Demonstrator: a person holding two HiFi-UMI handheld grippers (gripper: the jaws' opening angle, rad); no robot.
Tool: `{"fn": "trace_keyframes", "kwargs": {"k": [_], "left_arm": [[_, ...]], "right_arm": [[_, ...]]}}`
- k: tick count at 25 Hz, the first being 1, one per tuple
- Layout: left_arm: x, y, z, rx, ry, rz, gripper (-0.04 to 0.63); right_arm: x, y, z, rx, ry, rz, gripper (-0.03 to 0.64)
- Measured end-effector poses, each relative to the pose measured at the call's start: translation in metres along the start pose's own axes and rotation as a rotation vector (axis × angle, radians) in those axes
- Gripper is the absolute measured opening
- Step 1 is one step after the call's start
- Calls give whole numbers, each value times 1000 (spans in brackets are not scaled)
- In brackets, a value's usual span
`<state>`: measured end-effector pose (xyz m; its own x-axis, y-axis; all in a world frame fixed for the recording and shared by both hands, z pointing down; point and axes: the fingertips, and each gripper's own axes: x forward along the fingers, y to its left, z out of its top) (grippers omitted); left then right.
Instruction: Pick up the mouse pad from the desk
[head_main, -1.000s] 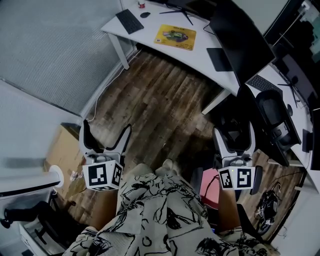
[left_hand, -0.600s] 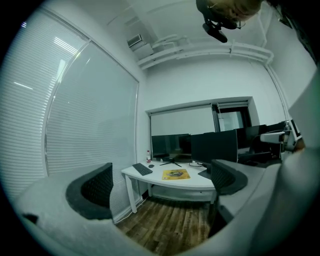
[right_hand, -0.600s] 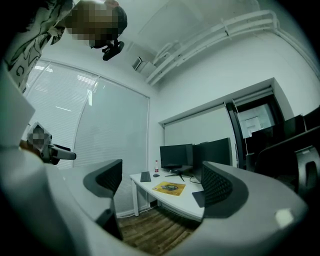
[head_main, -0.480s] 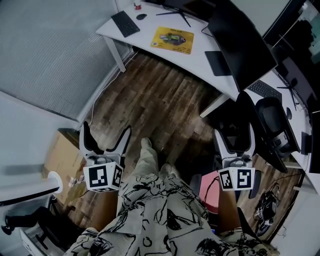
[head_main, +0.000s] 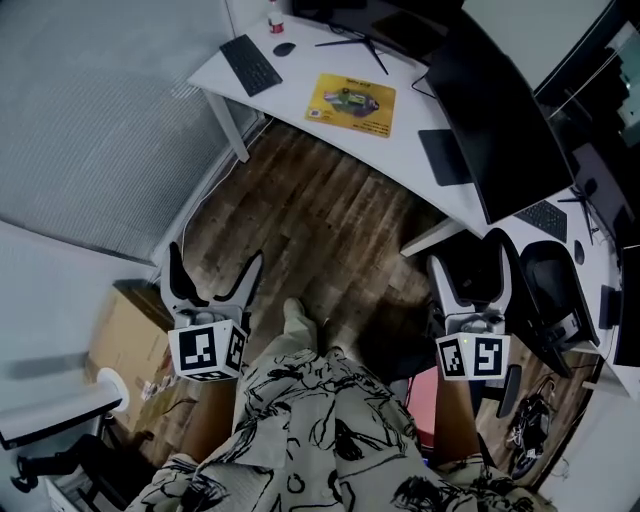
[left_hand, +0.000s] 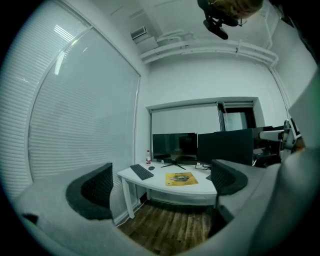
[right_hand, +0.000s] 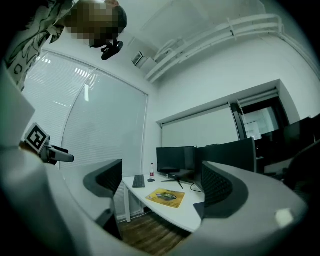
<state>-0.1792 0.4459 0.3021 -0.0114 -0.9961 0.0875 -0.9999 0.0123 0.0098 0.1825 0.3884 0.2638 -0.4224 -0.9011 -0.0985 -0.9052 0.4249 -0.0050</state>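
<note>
Both grippers well short of the white curved desk (head_main: 404, 133), above brown wood-plank floor (head_main: 318, 228). Left gripper (head_main: 213, 262): jaws spread wide, nothing between them. Right gripper (head_main: 470, 268): likewise spread and empty. Open brown cardboard box (head_main: 128, 336) on the floor just beside the left gripper, far from the desk; contents too small to tell. Yellow rectangular mouse pad (head_main: 351, 103) lies flat mid-desk, untouched. Toward the desk's left end: black keyboard (head_main: 251, 64), then small dark mouse (head_main: 285, 48). Red-capped bottle (head_main: 273, 18) upright at the desk's far edge; contents unclear.
</note>
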Motion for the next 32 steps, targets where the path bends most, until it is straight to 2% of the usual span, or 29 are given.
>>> {"fn": "trace_keyframes", "kwargs": {"k": [6, 14, 20, 24, 30, 32], "left_arm": [[54, 29, 5, -7, 5, -19, 601], [116, 49, 12, 5, 6, -107, 601], [148, 57, 12, 13, 8, -178, 601], [162, 69, 7, 19, 21, -185, 601], [182, 65, -10, 10, 64, -215, 601], [190, 62, -11, 29, 65, -218, 601]], "right_arm": [[57, 6, 0, -6, -2, -15, 488], [106, 11, -1, -14, -10, -70, 488], [128, 20, 0, -26, -15, -113, 486], [136, 23, -5, -27, 6, -136, 486], [143, 12, -13, -32, 28, -172, 486], [147, 8, -18, -29, 32, -177, 486]]}}
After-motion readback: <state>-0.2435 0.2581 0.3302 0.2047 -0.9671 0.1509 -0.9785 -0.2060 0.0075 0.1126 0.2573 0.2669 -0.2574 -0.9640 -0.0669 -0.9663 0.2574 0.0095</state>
